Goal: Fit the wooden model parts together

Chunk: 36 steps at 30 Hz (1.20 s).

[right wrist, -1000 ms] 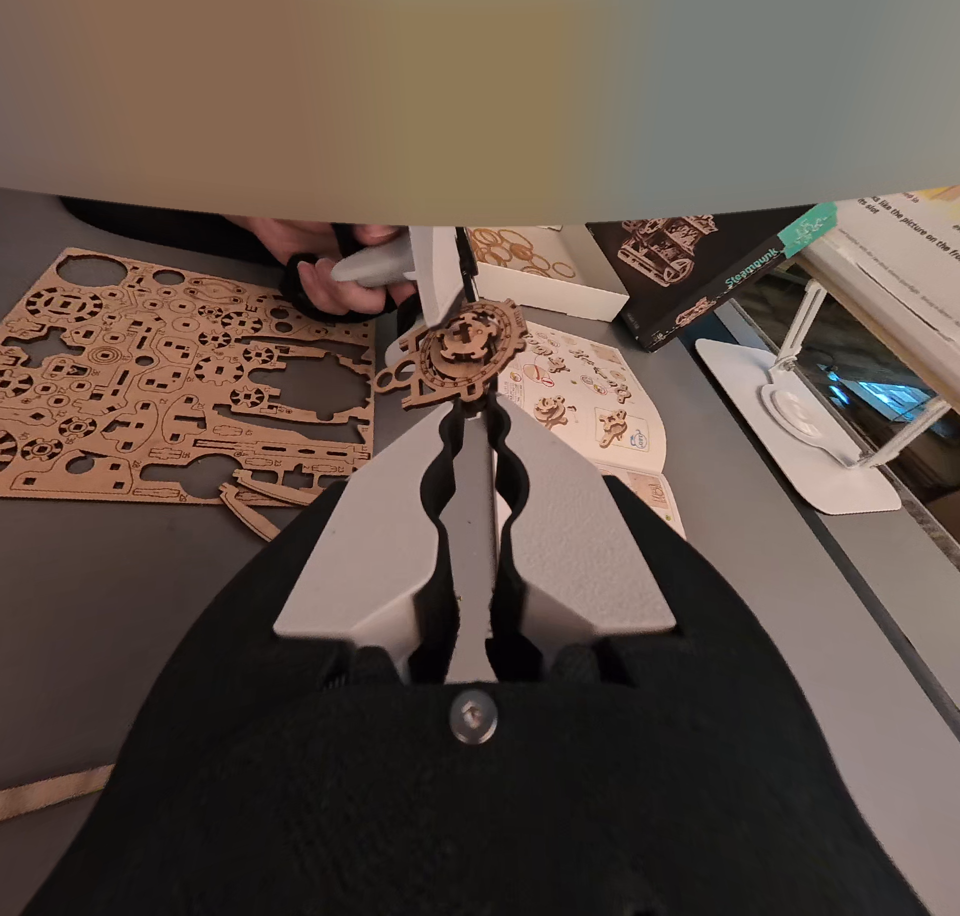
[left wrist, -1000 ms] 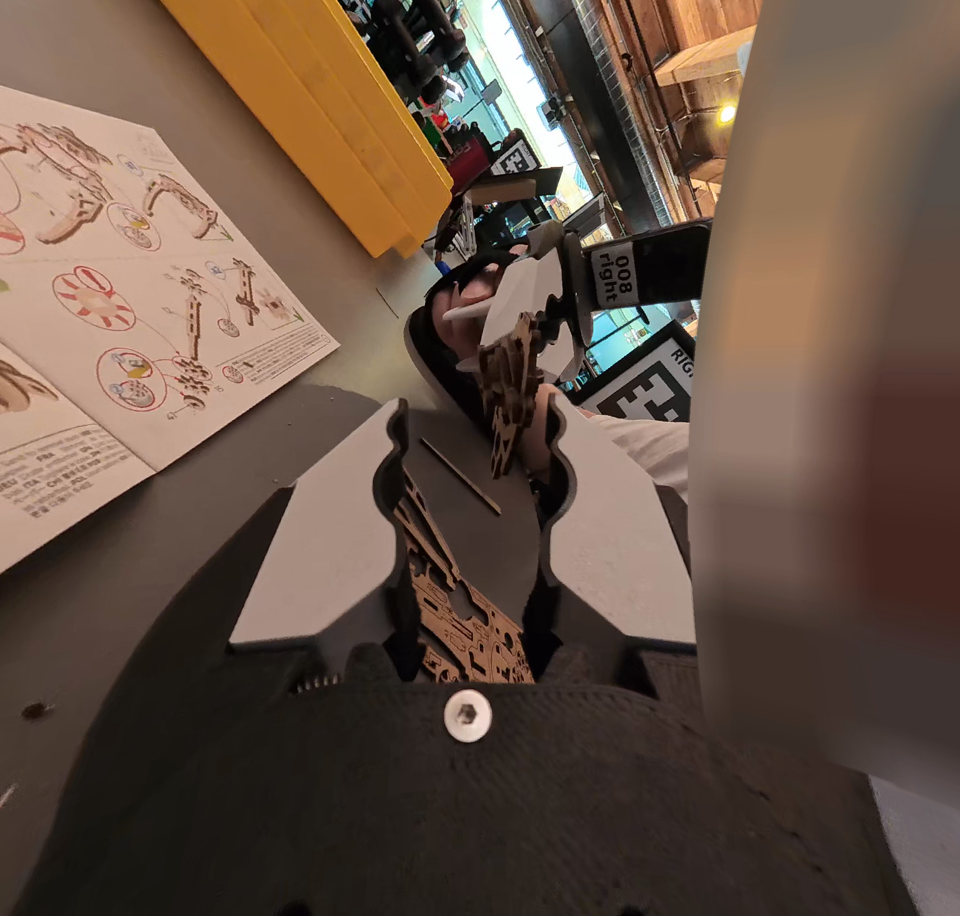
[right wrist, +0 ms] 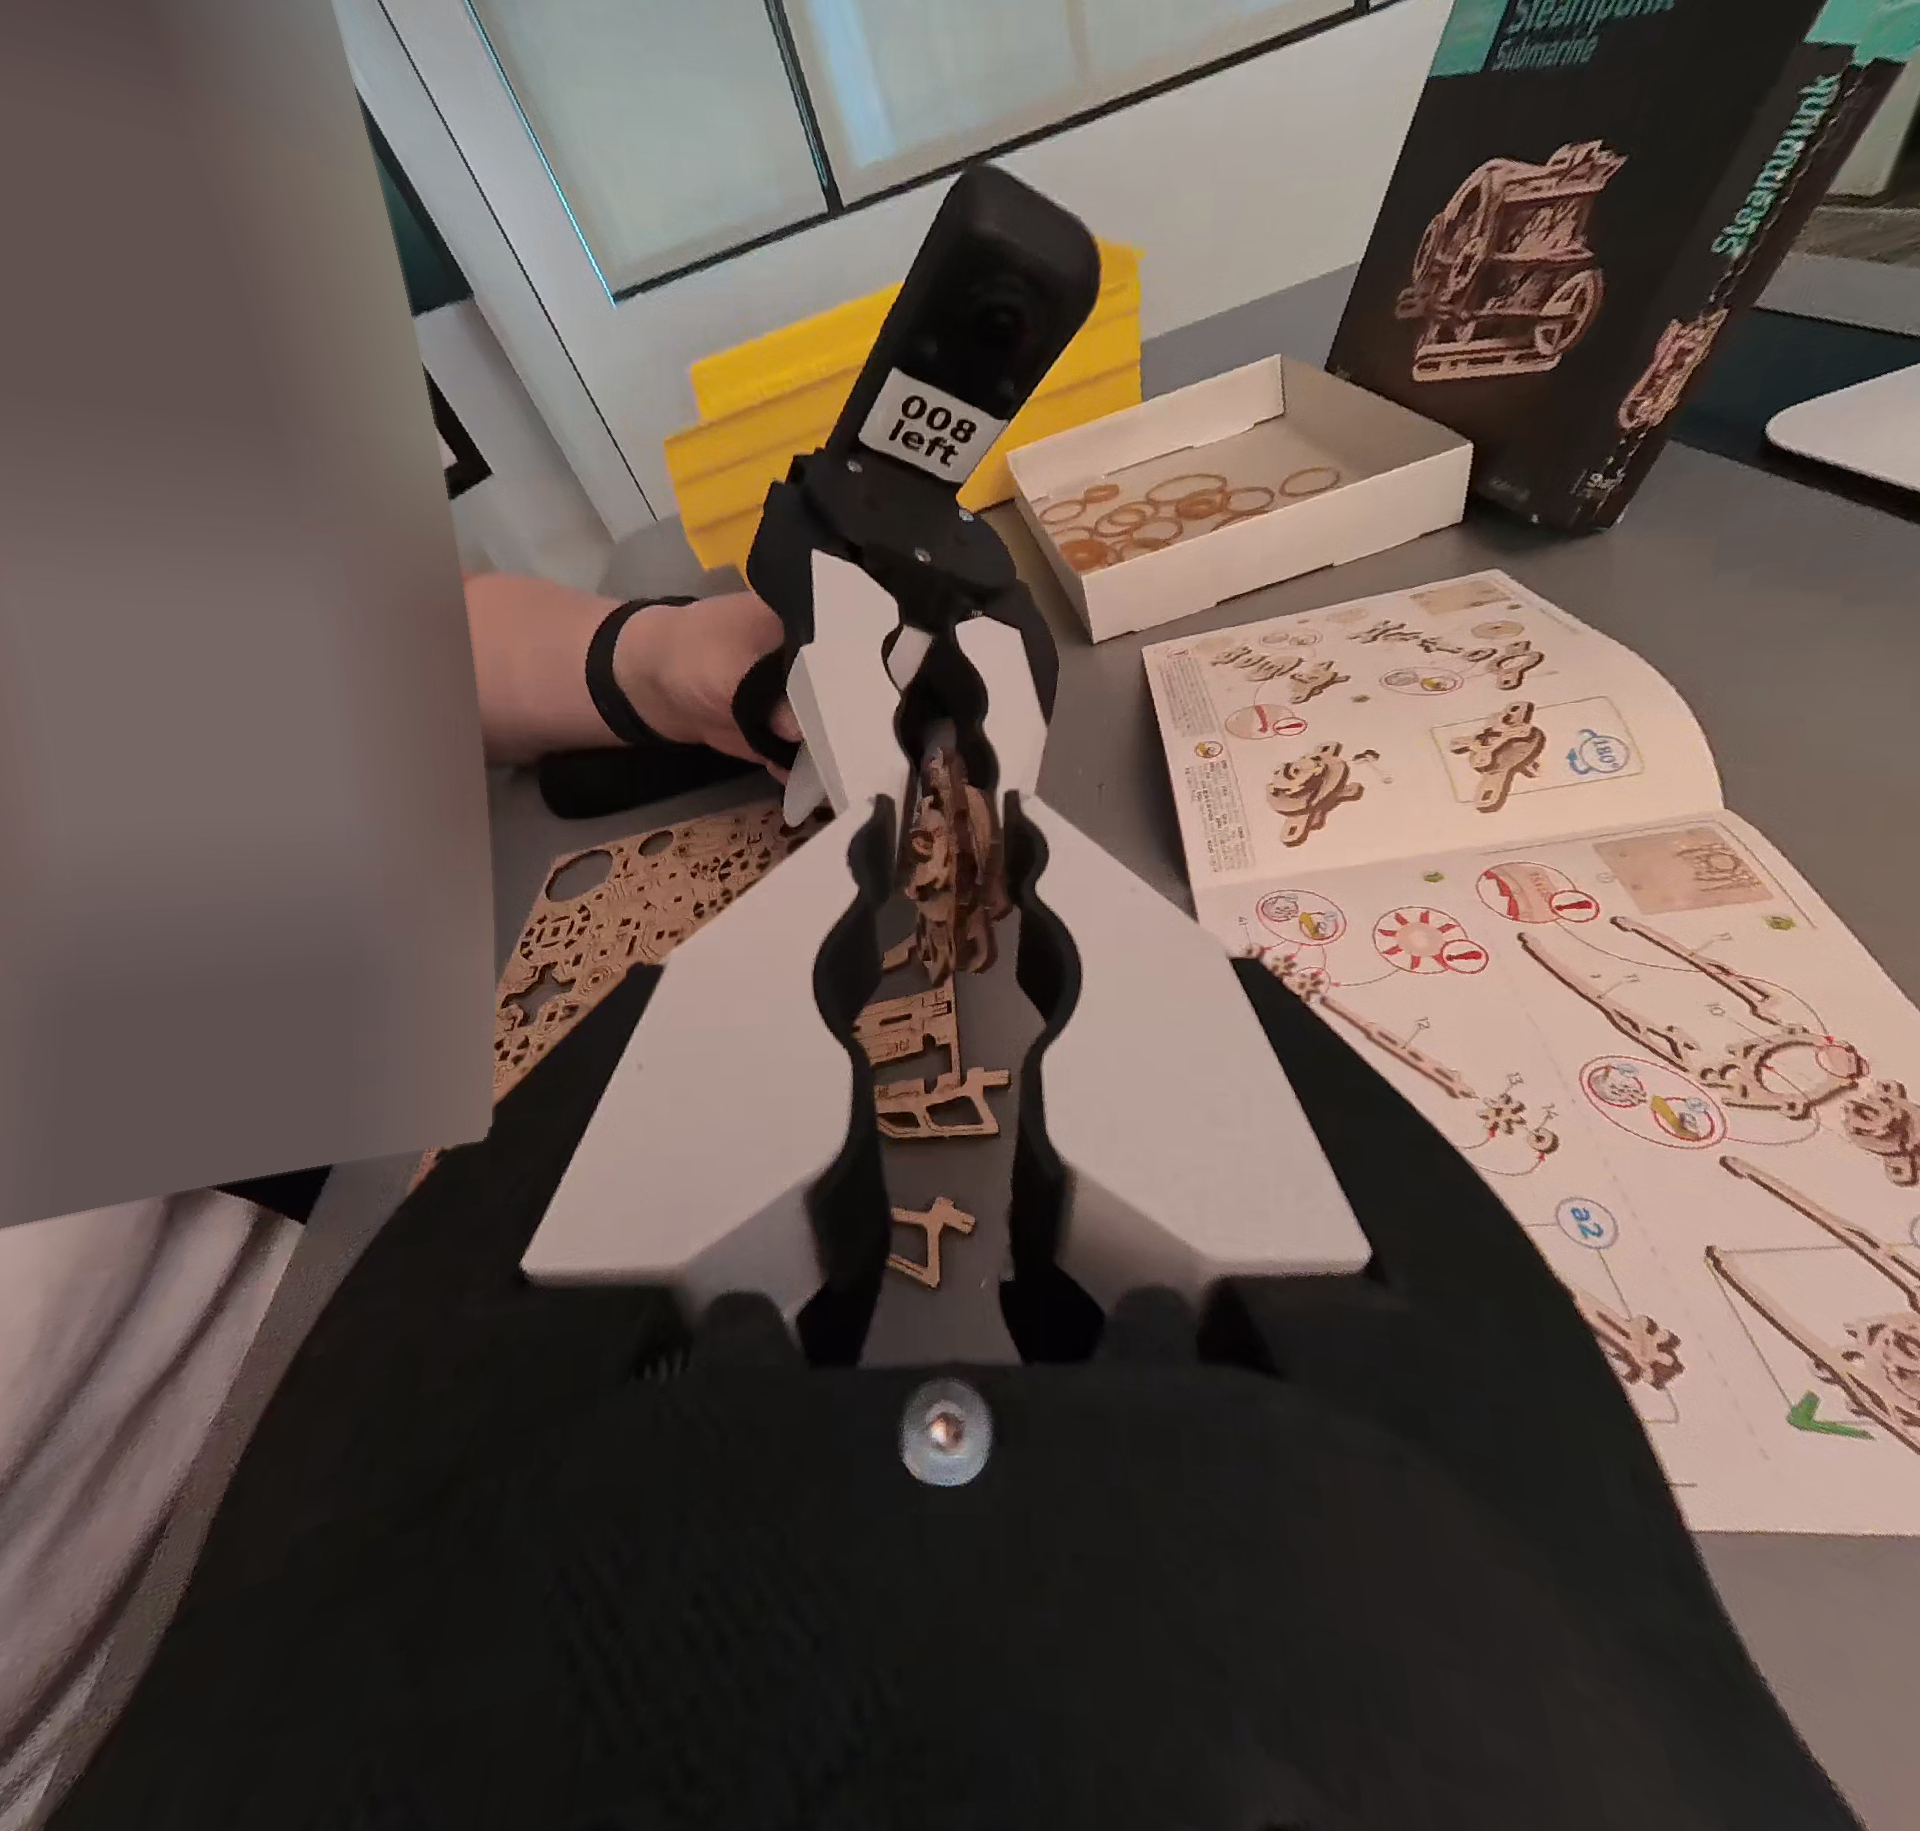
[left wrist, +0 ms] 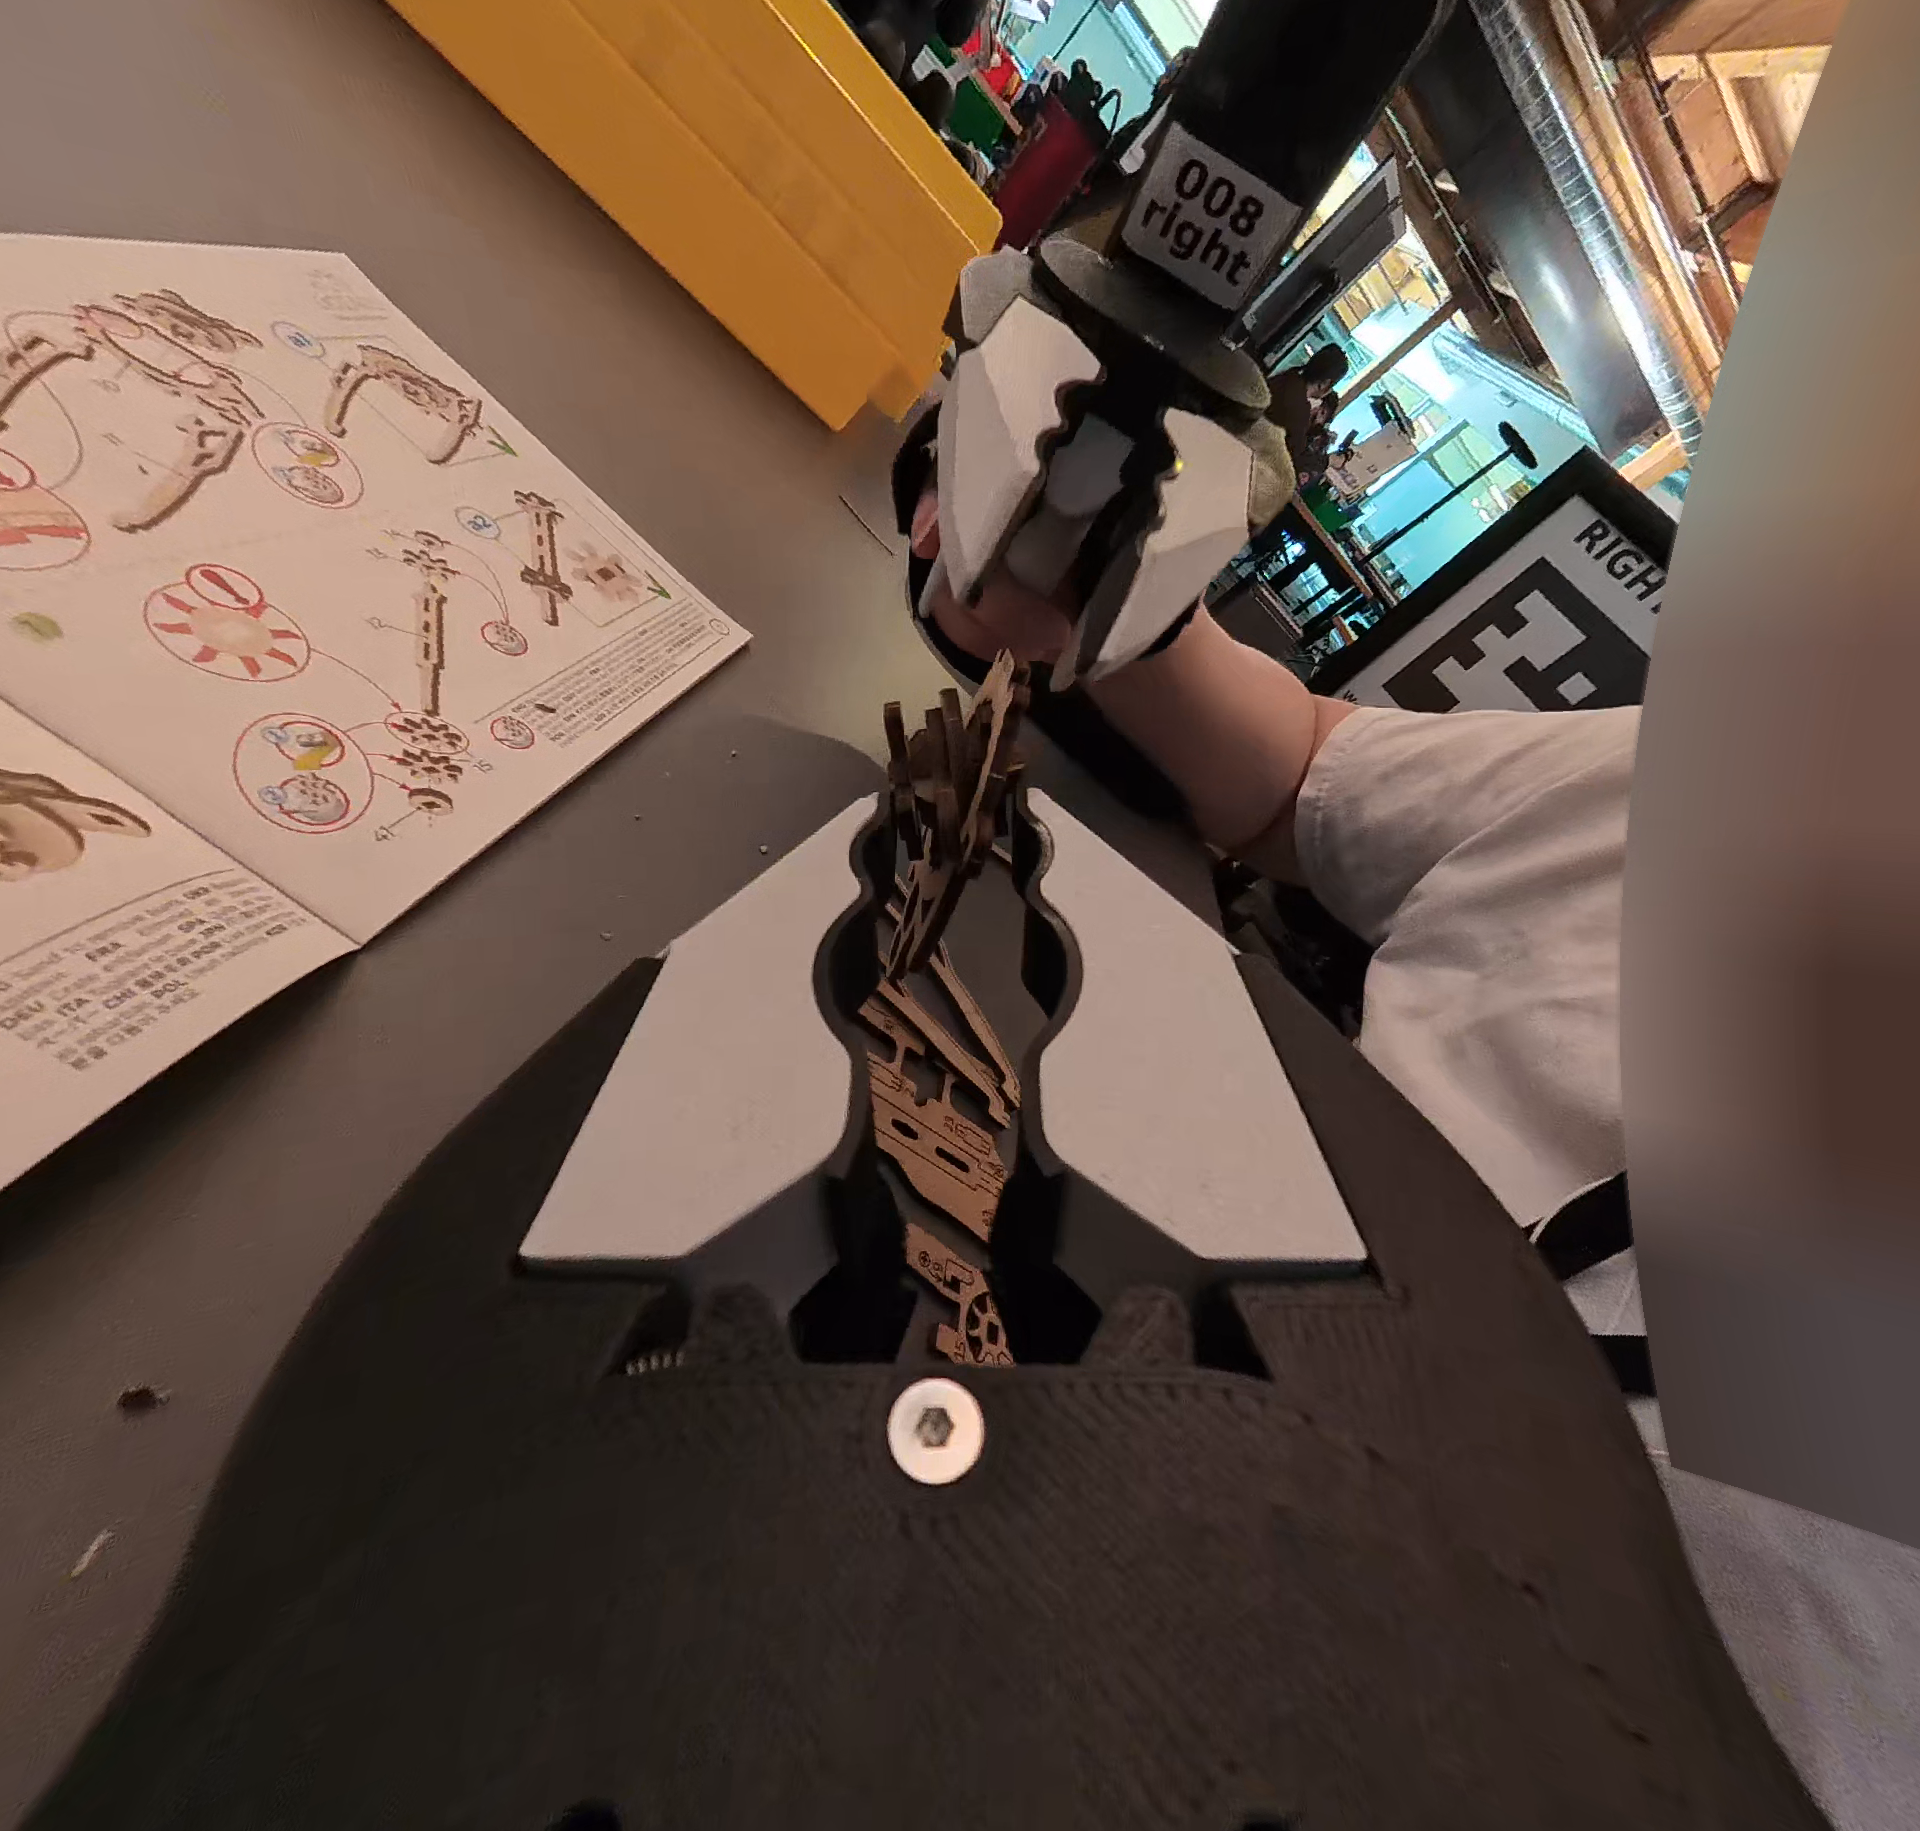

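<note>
Brown laser-cut wooden gear assembly [left wrist: 951, 805] pinched between left gripper [left wrist: 954, 813] tips; right gripper [right wrist: 943, 825] spread apart, flanking it.

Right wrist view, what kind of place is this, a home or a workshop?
Probably a workshop or lab bench: a grey table holds an open illustrated instruction booklet, a laser-cut wooden parts sheet and stacked yellow plastic bins.

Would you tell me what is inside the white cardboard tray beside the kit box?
The white cardboard tray holds loose tan rings scattered on its floor. Its near wall hides the front strip of the floor.
</note>
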Available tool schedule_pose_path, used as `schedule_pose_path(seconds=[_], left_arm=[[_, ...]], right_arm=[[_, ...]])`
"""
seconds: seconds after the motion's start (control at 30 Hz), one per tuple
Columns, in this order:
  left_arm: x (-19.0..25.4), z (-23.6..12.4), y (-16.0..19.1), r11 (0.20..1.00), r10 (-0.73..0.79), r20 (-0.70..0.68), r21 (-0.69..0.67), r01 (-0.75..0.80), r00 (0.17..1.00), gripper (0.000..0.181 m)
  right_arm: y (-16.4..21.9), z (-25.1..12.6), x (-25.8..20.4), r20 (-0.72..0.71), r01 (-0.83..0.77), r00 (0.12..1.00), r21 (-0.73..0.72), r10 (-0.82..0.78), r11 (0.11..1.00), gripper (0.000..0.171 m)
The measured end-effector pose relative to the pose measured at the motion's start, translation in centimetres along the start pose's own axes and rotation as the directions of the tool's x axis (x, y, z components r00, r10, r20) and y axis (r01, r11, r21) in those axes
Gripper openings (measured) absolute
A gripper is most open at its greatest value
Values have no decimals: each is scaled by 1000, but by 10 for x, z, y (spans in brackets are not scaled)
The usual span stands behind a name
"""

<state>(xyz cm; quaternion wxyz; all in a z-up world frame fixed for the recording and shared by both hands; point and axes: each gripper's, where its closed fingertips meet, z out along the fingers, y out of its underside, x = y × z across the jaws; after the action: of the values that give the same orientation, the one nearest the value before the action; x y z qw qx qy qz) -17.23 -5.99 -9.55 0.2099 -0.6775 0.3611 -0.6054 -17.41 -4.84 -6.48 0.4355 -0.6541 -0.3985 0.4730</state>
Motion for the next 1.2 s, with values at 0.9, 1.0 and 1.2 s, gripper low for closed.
schedule_pose_path(seconds=[0.9,1.0,1.2], left_arm=[[18,2,2,999,48,-89,-20,-50,995,19],[18,1,1,999,29,-105,-14,-30,994,18],[17,4,6,994,98,-66,-46,-101,993,18]], right_arm=[[1,-4,-6,259,-436,869,-1,421,900,1],[2,-4,-3,250,-447,866,-6,434,895,1],[4,-3,-3,259,-473,849,-15,461,881,1]])
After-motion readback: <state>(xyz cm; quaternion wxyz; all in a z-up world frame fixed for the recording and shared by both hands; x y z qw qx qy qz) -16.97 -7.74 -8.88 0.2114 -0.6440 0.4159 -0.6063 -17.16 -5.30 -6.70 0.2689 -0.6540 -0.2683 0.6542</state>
